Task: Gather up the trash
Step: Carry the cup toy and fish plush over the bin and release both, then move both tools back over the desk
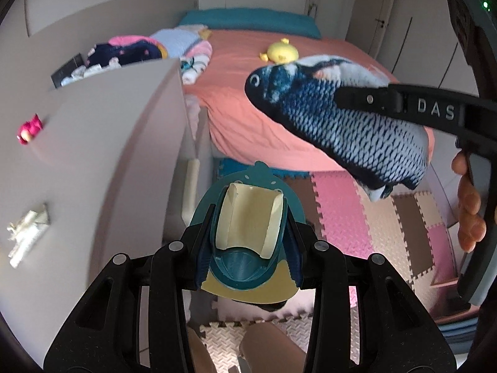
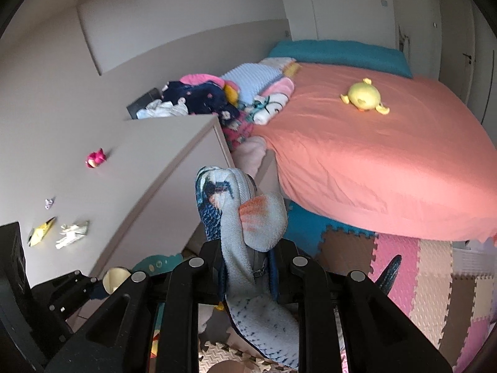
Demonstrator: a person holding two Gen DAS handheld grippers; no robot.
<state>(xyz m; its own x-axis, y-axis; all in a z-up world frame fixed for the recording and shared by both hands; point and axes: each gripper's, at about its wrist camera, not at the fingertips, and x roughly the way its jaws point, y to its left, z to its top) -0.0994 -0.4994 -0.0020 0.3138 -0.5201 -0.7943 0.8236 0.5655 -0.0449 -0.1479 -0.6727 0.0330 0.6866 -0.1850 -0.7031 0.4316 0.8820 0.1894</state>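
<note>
My left gripper (image 1: 248, 228) is shut on a teal and cream dustpan-like scoop (image 1: 245, 269), held low beside a beige dresser (image 1: 108, 130). On the dresser top lie a crumpled white paper (image 1: 28, 236) (image 2: 73, 233), a yellow wrapper (image 2: 40, 233), a tiny silver scrap (image 2: 49, 202) and a small pink toy (image 1: 29, 129) (image 2: 96, 158). My right gripper (image 2: 248, 267) is shut on a blue and white plush fish (image 2: 257, 217) (image 1: 335, 118), which hangs in the air to the right of the scoop. The left gripper's side (image 2: 77, 283) shows at the lower left of the right wrist view.
A bed with a salmon sheet (image 1: 248, 102) (image 2: 372, 161) carries a yellow plush duck (image 1: 281, 51) (image 2: 365, 96) and a pile of clothes (image 1: 139, 49) (image 2: 202, 93). Coloured foam mats (image 1: 388, 233) (image 2: 419, 264) cover the floor. A person's hand (image 1: 469, 205) grips the right handle.
</note>
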